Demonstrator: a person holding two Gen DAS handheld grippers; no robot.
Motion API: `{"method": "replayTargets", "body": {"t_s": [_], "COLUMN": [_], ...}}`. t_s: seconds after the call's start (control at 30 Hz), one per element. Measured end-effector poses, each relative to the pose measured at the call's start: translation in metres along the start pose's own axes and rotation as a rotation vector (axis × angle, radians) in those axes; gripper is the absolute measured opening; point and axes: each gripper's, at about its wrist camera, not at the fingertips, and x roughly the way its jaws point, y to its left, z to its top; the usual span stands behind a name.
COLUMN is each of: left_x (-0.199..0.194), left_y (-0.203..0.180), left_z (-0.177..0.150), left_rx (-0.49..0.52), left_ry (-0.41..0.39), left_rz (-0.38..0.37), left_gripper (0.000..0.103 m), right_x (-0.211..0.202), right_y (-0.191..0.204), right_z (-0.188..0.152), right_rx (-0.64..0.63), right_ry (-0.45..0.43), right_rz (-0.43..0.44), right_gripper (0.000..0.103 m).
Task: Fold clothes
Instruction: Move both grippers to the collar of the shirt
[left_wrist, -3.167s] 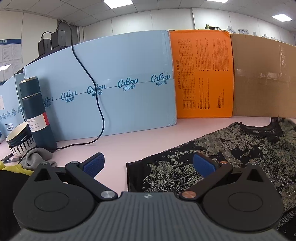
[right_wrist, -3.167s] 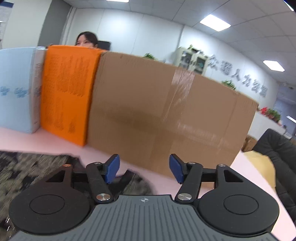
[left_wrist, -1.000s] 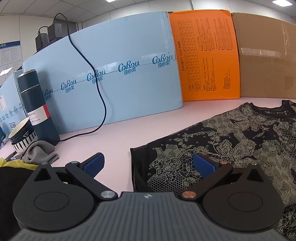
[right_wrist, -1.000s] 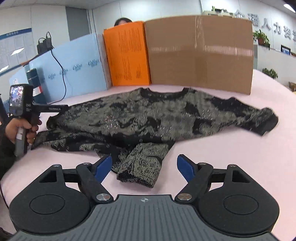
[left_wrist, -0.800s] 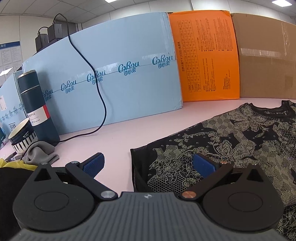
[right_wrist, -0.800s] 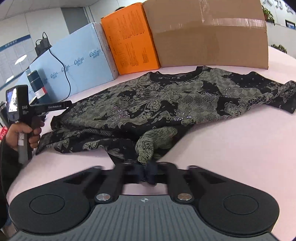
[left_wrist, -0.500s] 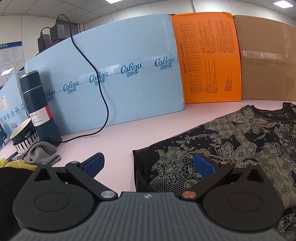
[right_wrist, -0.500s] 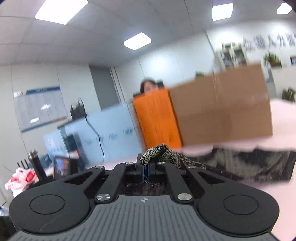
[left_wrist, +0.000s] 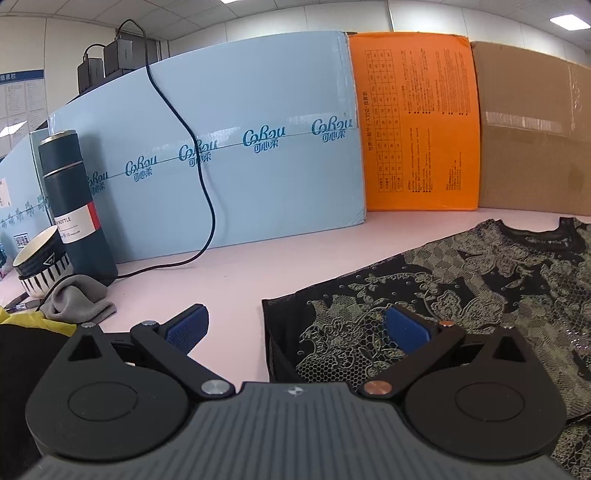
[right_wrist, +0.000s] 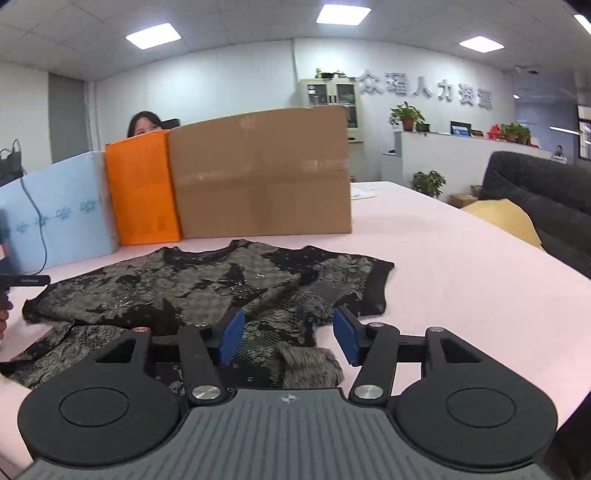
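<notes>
Right sleeve (right_wrist: 310, 363) lies folded over the patterned top (right_wrist: 207, 284); right gripper (right_wrist: 288, 339) has just been opening, nothing pinched. Left gripper (left_wrist: 295, 328) gapes empty at the left sleeve (left_wrist: 332, 332), unfolded; body folds also remain.

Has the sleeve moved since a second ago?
Yes. The sleeve the right gripper pinched is folded inward over the top, toward the brown box; its fingers have just opened.

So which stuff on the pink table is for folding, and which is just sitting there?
For the folding:
black-and-gold patterned lace top
left claw, open
right claw, open, just let go

Just sitting there:
dark teal flask
striped cup
grey cloth
light blue box
orange box
brown cardboard box
</notes>
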Motion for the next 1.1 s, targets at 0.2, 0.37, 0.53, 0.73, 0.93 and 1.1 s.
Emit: {"method": "replayTargets", "body": {"t_s": [0.2,0.37,0.53,0.73,0.93,1.1], "left_x": [-0.027,-0.065,-0.077,-0.062,-0.070,-0.010], "left_y": [0.002,-0.023,-0.027,-0.019,-0.028,-0.031], "left_z": [-0.002,-0.016,-0.009,0.058,0.132,0.131], "left_rx": [0.021,0.167,0.232,0.450,0.699,0.538], "left_ry": [-0.007,-0.028,-0.039,0.032,-0.058,-0.083], "left_rz": [-0.367,-0.530,-0.465,-0.299,-0.237,-0.370], "left_gripper": [0.103,0.103,0.103,0.103,0.103,0.103], "right_x": [0.019,0.035,0.058,0.069,0.082,0.172], "right_y": [-0.004,0.033,0.063,0.072,0.080,0.079], "right_z": [-0.014,-0.017,-0.018,0.033,0.162,0.197], "right_rx": [0.113,0.014,-0.043,-0.101,-0.242,-0.375], "right_ry": [-0.018,-0.002,0.077,0.175,0.051,0.013], "right_rz": [0.178,0.342,0.481,0.540,0.490,0.412], "right_gripper": [0.068,0.084,0.084,0.084,0.103,0.103]}}
